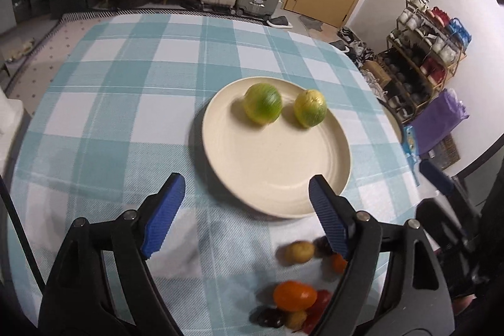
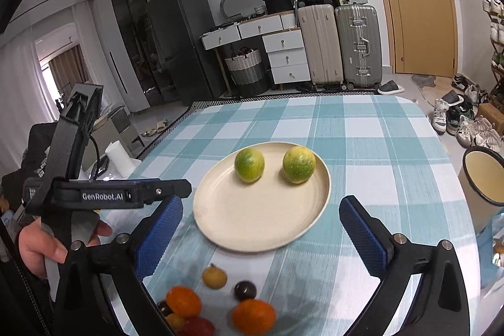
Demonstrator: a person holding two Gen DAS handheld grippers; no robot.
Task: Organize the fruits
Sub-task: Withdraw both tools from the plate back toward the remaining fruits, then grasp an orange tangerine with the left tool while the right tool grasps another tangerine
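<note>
A cream plate [image 1: 277, 175] [image 2: 252, 219] sits on the checked tablecloth and holds two green-yellow round fruits, one on the left [image 1: 262, 103] [image 2: 249, 164] and one on the right [image 1: 310, 108] [image 2: 298, 165]. Several small fruits lie loose on the cloth in front of the plate: orange ones [image 1: 294, 295] [image 2: 254, 316], a yellow one [image 1: 299, 251] [image 2: 214, 276] and dark ones [image 2: 245, 290]. My left gripper [image 1: 245, 203] is open and empty, above the plate's near edge. My right gripper [image 2: 261, 229] is open and empty, above the near part of the plate. The left gripper's body [image 2: 110, 194] shows in the right wrist view.
A cream enamel mug [image 2: 482, 178] stands at the table's right edge. A white paper roll [image 2: 119, 156] stands off the left side. Suitcases [image 2: 340, 43], drawers and a shoe rack [image 1: 422, 59] stand beyond the table. The cloth [image 1: 126, 84] is bare on the left.
</note>
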